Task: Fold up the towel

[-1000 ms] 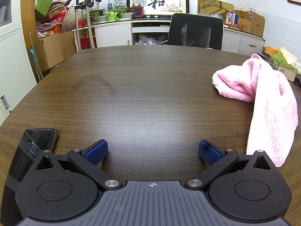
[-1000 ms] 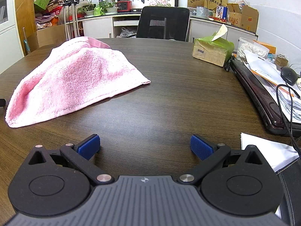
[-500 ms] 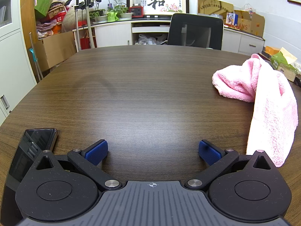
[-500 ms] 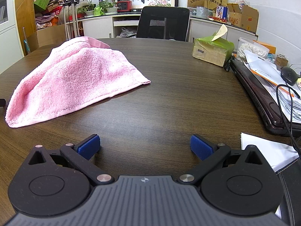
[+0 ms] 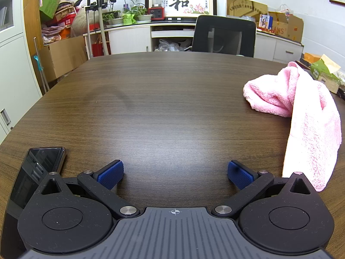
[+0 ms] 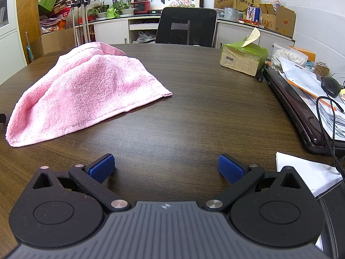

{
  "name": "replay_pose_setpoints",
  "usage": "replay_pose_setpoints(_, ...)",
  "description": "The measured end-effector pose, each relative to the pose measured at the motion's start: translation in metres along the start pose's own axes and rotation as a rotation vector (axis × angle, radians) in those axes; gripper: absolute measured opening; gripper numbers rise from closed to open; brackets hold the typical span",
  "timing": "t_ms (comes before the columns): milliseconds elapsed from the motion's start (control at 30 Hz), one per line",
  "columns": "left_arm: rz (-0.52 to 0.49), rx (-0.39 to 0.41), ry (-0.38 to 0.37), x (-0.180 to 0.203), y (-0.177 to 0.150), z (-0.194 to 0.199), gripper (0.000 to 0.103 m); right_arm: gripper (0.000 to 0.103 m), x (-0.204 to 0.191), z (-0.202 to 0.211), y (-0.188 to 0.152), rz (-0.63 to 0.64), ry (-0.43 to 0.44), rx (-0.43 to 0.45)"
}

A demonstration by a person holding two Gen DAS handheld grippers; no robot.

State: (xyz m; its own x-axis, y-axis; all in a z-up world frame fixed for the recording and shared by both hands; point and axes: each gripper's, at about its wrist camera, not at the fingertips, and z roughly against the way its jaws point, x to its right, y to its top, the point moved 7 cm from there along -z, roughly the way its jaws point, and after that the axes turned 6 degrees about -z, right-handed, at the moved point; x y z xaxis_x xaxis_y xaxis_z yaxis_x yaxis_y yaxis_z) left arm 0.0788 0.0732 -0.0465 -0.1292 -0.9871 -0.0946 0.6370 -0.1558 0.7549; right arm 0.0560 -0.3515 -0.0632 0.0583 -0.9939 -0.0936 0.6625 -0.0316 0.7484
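A pink towel (image 6: 86, 90) lies crumpled in a heap on the dark wooden table (image 6: 194, 112), ahead and to the left of my right gripper (image 6: 166, 168). The same towel (image 5: 306, 116) shows at the right edge of the left wrist view, to the right of my left gripper (image 5: 175, 176). Both grippers are open and empty, low over the table near its front edge, apart from the towel.
A black phone (image 5: 36, 172) lies by my left gripper's left side. A green tissue box (image 6: 241, 58), a laptop (image 6: 301, 112) with papers, a mouse (image 6: 331, 85) and a cable fill the right side. White paper (image 6: 306, 172) lies front right. A black chair (image 6: 185, 28) stands at the far edge.
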Motion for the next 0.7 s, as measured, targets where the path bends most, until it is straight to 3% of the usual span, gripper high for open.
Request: replay_pose_setpoints(700, 0.0, 0.0, 0.0, 0.0001, 0.0001, -0.0002, 0.103, 0.103, -0.0013, -0.002, 0.0011, 0.003, 0.004, 0.0)
